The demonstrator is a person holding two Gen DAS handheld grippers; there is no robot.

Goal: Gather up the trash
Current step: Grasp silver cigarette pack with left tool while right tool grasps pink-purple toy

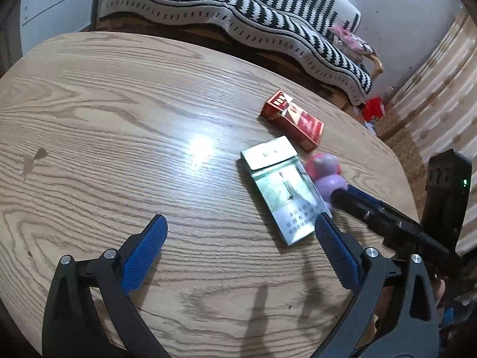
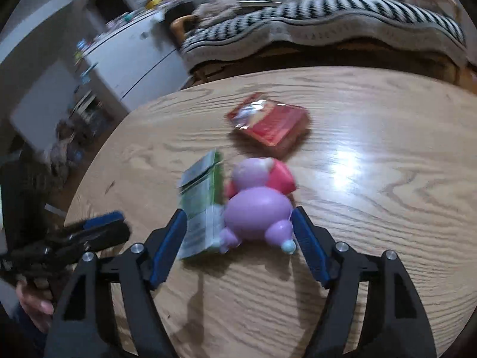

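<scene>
Three small items are seen on the wooden table (image 1: pixel 119 113): a pale green cigarette pack (image 1: pixel 280 192) lying flat, a red cigarette pack (image 1: pixel 293 119) beyond it, and a purple-and-pink toy figure (image 2: pixel 259 205) just beside the green pack. The left gripper (image 1: pixel 238 226) is held wide apart over bare wood. The right gripper (image 2: pixel 238 229) is spread around the toy and the green pack's near end, with no pad seen pressing.

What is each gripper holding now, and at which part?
Nothing. The left gripper is open over the wooden table. The right gripper brackets the purple plastic toy, unclamped.
</scene>
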